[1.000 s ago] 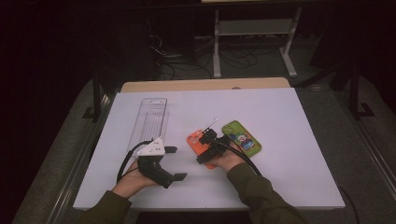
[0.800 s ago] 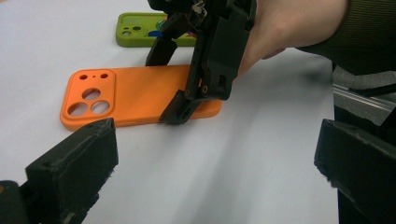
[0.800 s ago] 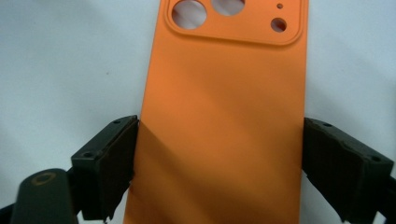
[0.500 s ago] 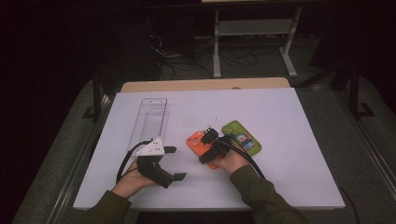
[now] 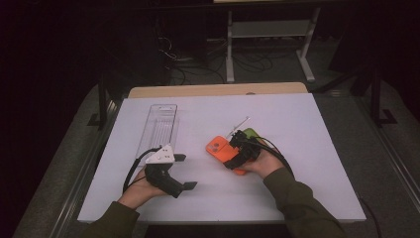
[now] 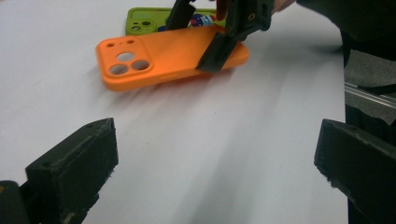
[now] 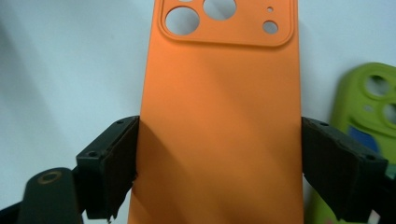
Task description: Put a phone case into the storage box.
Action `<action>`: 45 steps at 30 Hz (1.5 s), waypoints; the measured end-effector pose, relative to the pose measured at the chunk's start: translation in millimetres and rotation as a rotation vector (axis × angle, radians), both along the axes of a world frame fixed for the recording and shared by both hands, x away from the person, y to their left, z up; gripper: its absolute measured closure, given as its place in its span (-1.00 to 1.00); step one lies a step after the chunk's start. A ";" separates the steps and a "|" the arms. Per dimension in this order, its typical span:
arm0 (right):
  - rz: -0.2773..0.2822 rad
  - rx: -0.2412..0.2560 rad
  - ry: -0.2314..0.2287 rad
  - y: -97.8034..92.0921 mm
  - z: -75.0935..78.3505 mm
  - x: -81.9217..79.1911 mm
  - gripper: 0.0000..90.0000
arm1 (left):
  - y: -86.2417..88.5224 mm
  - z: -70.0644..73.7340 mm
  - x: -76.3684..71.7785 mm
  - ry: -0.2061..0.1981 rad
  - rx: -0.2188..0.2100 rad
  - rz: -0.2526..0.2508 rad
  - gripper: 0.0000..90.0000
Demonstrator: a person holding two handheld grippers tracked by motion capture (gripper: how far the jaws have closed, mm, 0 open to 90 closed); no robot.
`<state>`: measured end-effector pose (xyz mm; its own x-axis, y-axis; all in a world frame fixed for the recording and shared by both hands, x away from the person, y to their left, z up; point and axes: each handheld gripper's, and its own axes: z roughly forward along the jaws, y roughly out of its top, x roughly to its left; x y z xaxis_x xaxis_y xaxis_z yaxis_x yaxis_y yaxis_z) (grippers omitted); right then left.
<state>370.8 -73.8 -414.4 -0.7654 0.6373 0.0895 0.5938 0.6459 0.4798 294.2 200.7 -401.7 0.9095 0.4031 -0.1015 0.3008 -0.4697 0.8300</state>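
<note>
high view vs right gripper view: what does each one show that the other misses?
High view alone: the clear plastic tray, the left gripper with jaws apart over bare table, and both forearms. Right gripper view alone: each jaw pressed against a long edge of the orange phone case, plus its round camera cutouts. Both: the orange case, the green case beside it, the right gripper, the white table.
</note>
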 end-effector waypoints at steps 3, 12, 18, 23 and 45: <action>0.045 -0.009 -0.010 -10.2 4.8 2.7 -0.66 | 0.1 3.2 1.8 -0.002 0.003 -0.003 -1.00; 0.121 0.001 -0.013 -33.6 15.2 8.5 -0.66 | -1.0 16.4 12.4 0.003 0.012 -0.031 -1.00; 0.220 0.018 -0.038 -39.7 21.3 6.7 -0.66 | -5.7 24.2 23.6 0.006 0.059 -0.080 -1.00; 0.315 0.009 -0.066 -40.4 24.1 1.5 -0.66 | -10.7 32.7 34.1 -0.016 0.099 -0.118 -1.00; 0.569 0.045 -0.071 -18.6 41.7 -6.9 -0.66 | -43.7 44.0 61.0 -0.030 0.186 -0.346 -1.00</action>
<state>363.9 -92.4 -372.7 -0.9918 0.1199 0.0432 0.1242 0.8324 0.5401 355.2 157.0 -357.7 0.9964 0.0807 -0.0267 0.0748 -0.6823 0.7272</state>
